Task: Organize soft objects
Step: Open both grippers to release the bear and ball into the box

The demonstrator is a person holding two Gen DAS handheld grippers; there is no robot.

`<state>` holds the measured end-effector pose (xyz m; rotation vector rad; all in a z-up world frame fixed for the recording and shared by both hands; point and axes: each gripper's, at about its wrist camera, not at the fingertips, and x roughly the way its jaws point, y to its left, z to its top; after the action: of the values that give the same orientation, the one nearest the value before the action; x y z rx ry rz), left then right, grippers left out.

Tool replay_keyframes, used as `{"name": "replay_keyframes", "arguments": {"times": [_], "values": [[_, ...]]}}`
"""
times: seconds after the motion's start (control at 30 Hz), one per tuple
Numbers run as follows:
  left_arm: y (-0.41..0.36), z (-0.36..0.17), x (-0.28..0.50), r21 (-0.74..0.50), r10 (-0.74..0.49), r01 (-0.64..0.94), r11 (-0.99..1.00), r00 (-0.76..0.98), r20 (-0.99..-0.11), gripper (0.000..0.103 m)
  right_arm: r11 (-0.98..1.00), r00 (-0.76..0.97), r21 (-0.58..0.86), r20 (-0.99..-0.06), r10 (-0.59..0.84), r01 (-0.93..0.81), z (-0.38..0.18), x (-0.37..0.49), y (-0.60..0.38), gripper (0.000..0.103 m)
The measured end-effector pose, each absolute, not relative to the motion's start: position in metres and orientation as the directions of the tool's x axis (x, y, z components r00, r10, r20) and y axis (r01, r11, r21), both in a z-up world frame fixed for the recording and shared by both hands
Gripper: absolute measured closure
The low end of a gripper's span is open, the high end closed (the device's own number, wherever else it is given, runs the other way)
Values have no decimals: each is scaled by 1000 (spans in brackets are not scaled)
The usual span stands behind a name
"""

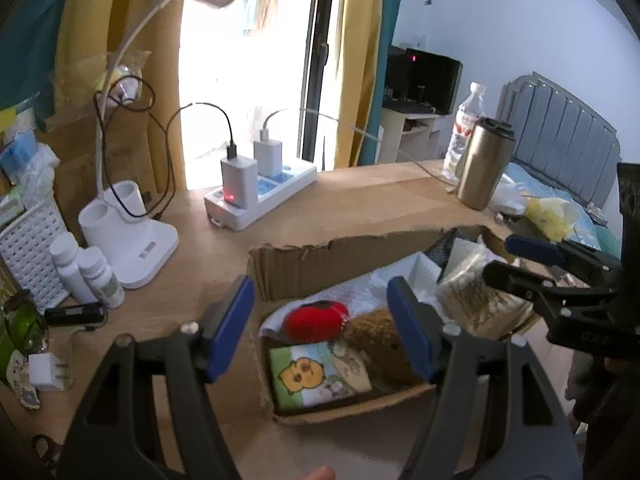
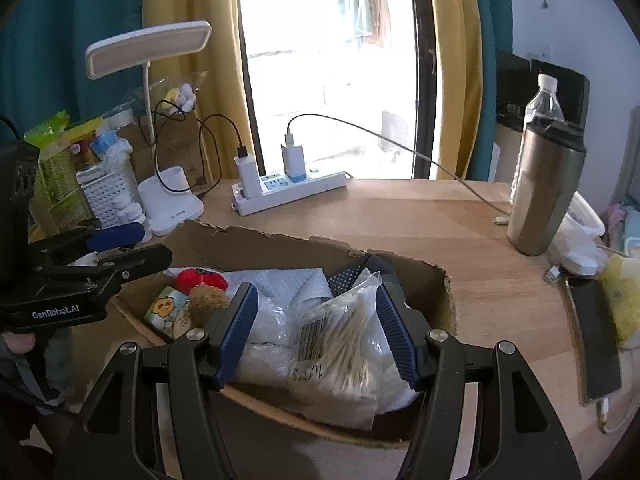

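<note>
Two tools are hovering over our cardboard box [image 1: 344, 256] on the bench. We are holding the left tool [image 1: 320, 326] spread and empty above the red plush [image 1: 316, 320]; the right tool [image 2: 316, 334], also spread, is sitting farther off, above the cotton swab bag [image 2: 340, 340].

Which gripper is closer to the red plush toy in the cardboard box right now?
Left. The left gripper hangs open right over the red plush toy at its end of the cardboard box. The right gripper sits open over the cotton swab bag at the other end.
</note>
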<state>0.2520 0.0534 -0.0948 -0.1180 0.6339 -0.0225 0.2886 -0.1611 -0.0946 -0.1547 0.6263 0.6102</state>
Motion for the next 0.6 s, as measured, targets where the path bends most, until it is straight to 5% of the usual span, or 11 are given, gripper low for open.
{"name": "replay_keyframes", "arguments": {"times": [0.6], "values": [[44,-58,186,-125,-83,24,992,868,-490,23,830,703,-4,-534,470,-558,-58,231,-178,38]]}}
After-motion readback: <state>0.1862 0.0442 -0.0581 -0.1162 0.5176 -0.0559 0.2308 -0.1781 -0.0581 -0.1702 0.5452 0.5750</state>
